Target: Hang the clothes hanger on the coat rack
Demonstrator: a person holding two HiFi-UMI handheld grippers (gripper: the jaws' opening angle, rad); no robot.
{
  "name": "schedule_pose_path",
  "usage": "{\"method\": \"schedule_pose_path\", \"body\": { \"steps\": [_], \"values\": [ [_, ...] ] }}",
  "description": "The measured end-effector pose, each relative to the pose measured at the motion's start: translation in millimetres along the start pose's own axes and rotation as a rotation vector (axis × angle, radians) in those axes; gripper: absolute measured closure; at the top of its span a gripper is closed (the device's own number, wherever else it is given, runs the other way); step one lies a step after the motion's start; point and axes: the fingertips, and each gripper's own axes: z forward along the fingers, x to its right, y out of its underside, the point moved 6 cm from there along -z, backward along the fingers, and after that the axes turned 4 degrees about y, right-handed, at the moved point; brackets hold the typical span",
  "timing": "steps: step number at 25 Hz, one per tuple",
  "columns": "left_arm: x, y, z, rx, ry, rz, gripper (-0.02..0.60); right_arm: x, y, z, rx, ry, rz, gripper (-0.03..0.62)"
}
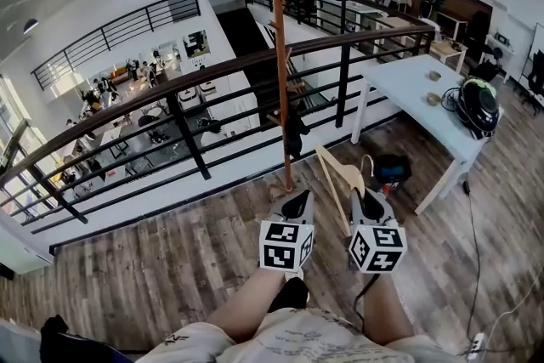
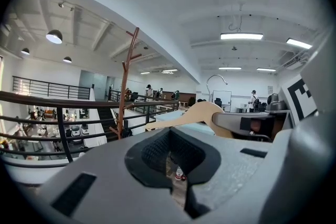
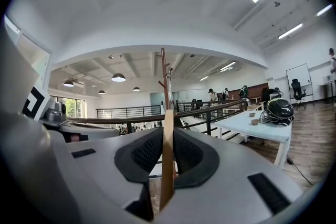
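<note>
two grippers hover low over the wood floor (image 1: pixel 170 268), just in front of the coat rack (image 1: pixel 278 55), whose thin brown pole rises against the dark railing (image 1: pixel 204 81). the right gripper (image 1: pixel 371 201), to the right of the rack's foot, is clamped on the wooden clothes hanger (image 1: pixel 336 170). in the right gripper view its black pads (image 3: pixel 142 152) press both faces of the hanger's pale arm, seen edge-on and upright, with the rack straight beyond it. the hanger leans up from the jaws toward the rack and touches no part of it. its metal hook (image 1: pixel 367 161) is on the side away from the rack. the left gripper (image 1: pixel 296 201), just beside the rack's foot, has its jaws drawn almost together, a thin slit between them and nothing in it. well apart to the right of the rack stands a white table (image 1: pixel 408 85) bearing a helmet (image 1: pixel 478 104).
</note>
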Motion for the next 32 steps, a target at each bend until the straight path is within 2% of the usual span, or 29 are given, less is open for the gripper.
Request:
{"method": "schedule_pose_path", "body": {
  "steps": [17,32],
  "values": [
    [-17,-9,68,-0.003,0.022,0.003,0.59,34,-5,59,-0.01,0.006,0.012,0.543],
    [-50,-13,133,-0.013,0.022,-0.014,0.591,60,0,126,-0.04,0.007,0.029,0.543]
  ]
}}
